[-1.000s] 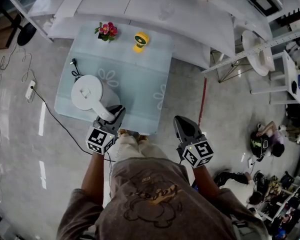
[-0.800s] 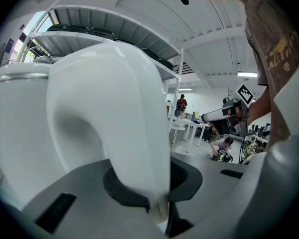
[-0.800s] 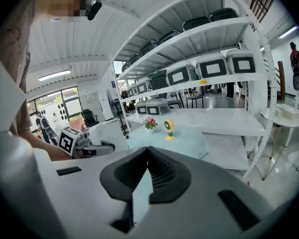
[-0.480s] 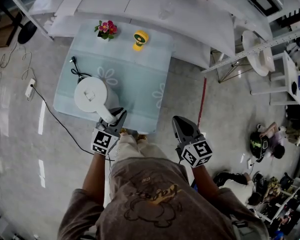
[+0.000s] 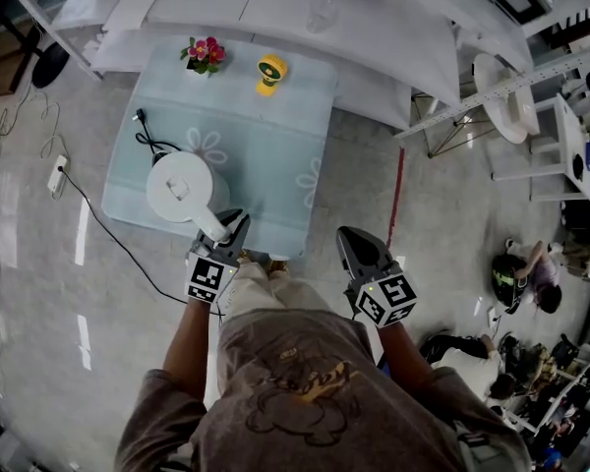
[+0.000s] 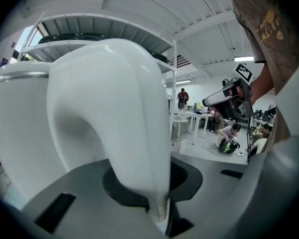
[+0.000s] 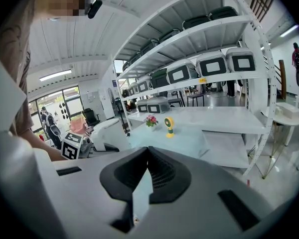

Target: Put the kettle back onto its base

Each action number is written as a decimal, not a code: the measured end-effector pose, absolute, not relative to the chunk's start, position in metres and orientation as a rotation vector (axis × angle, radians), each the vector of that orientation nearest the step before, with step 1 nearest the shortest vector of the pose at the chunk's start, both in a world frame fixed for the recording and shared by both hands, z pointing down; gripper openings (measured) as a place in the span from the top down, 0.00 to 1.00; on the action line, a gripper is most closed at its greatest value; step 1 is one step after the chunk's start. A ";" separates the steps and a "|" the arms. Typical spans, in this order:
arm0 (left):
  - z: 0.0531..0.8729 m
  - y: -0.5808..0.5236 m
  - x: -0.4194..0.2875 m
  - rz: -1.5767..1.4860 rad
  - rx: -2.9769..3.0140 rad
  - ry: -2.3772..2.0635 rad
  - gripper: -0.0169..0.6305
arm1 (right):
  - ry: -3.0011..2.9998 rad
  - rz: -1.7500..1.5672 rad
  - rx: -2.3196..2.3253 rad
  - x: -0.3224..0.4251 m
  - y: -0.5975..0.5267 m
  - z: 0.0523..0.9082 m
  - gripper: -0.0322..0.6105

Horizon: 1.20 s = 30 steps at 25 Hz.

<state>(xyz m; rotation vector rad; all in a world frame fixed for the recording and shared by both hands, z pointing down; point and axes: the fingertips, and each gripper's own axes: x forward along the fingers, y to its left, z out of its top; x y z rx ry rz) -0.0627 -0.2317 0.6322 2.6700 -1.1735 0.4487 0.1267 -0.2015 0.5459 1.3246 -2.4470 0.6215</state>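
The white kettle (image 5: 178, 187) is over the left part of the pale blue table (image 5: 270, 160), its handle (image 5: 212, 225) pointing at me. My left gripper (image 5: 226, 227) is shut on that handle; in the left gripper view the handle (image 6: 114, 128) fills the space between the jaws, with the kettle body (image 6: 17, 133) to the left. No separate base shows; a black cord (image 5: 147, 142) runs out from beside the kettle. My right gripper (image 5: 352, 246) hangs off the table's near right corner, shut and with nothing in it. From the right gripper view the kettle (image 7: 108, 132) shows at the left.
A small pot of flowers (image 5: 205, 53) and a yellow desk fan (image 5: 269, 73) stand at the table's far edge. White shelving (image 5: 374, 28) runs behind. A power strip (image 5: 57, 174) and cable lie on the floor at the left. A person (image 5: 519, 271) crouches at the right.
The kettle and my left gripper have shifted a little to the right and sunk slightly, the grip on the handle unchanged. The right gripper has stayed where it was.
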 end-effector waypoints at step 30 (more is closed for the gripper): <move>0.548 -0.177 -0.141 0.317 2.434 -1.341 0.65 | -2.658 0.491 1.110 0.064 -0.230 0.513 0.95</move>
